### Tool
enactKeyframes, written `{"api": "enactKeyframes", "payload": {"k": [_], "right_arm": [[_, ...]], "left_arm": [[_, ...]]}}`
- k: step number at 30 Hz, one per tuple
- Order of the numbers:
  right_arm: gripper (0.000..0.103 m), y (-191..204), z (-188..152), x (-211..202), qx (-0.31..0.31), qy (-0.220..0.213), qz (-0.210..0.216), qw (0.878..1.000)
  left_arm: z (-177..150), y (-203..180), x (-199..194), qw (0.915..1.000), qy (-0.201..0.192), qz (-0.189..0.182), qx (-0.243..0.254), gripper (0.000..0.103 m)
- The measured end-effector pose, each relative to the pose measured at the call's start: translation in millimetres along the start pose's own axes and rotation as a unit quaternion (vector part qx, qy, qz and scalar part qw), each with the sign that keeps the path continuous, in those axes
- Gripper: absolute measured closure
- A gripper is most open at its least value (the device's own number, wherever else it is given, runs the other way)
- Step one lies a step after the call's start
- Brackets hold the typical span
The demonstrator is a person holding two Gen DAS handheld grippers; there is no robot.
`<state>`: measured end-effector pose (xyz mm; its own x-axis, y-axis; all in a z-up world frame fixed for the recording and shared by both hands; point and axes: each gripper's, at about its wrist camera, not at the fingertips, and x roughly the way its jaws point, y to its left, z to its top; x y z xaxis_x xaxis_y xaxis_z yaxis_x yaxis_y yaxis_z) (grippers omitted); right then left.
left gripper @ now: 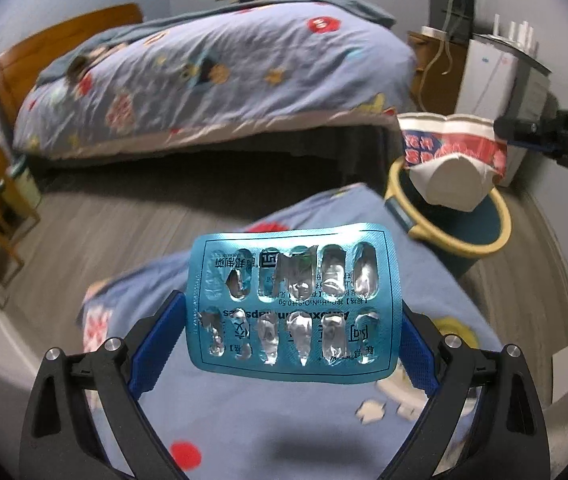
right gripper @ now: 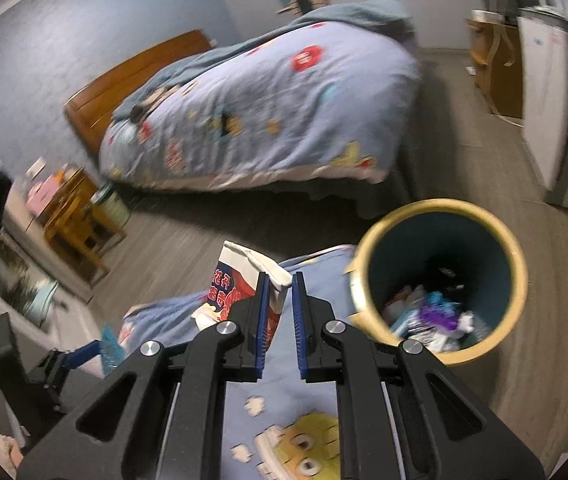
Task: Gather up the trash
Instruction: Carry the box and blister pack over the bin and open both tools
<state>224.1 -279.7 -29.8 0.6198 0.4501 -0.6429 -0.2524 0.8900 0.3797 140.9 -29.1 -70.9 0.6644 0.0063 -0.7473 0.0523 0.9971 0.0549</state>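
Two bits of trash are in hand, both near the bin [right gripper: 440,280], so this looks like the carry-and-drop step. Left claw [left gripper: 294,320] is clamped across an emptied blister pack [left gripper: 294,300], pads on its two side edges, held over the quilt [left gripper: 243,420], short of the bin w/ the bed edge between. Right claw [right gripper: 281,312] is nearly closed, pinching the rim of a crushed paper cup [right gripper: 243,280]; from the left wrist view the cup hangs above the bin's near rim. Next, probably: bring cup fully over the bin mouth, then release; pack follows. Bin is open-topped, already holds scraps, w/ bare floor [right gripper: 484,400] beyond it, so approach room looks fine. Watch the rim; claws are close together.
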Motion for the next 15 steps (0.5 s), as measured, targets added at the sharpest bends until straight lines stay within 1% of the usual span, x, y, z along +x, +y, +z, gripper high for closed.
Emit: {"api": "enactKeyframes", "payload": {"k": [2, 4, 6, 9, 12, 15], "right_arm": [[0.092, -19.8, 5.5, -1.8, 0.016, -0.010, -0.018, 1.000], [0.092, -47.5, 10.6, -3.4, 0.045, -0.019, -0.035, 0.998], [0.092, -79.8, 13.6, -3.1, 0.083, -0.024, -0.049, 0.995], [0.092, -112.6, 15.5, -2.2, 0.119, -0.027, -0.067, 0.990], [0.092, -140.5, 17.5, -0.9, 0.139, -0.032, -0.085, 0.986], [0.092, -159.9, 20.6, 4.6, 0.139, -0.032, -0.113, 0.983]], "left_arm": [[15.2, -11.7, 8.0, 0.9999, -0.007, -0.006, 0.012, 0.009], [29.2, -24.5, 17.8, 0.9996, -0.012, -0.013, 0.022, 0.009], [41.7, -39.8, 27.8, 0.9990, -0.016, -0.019, 0.037, 0.009], [57.6, -63.6, 41.9, 0.9976, -0.022, -0.029, 0.059, 0.009], [71.5, -86.4, 56.0, 0.9956, -0.025, -0.045, 0.078, 0.009], [81.6, -112.1, 71.4, 0.9927, -0.025, -0.060, 0.102, 0.009]]}}
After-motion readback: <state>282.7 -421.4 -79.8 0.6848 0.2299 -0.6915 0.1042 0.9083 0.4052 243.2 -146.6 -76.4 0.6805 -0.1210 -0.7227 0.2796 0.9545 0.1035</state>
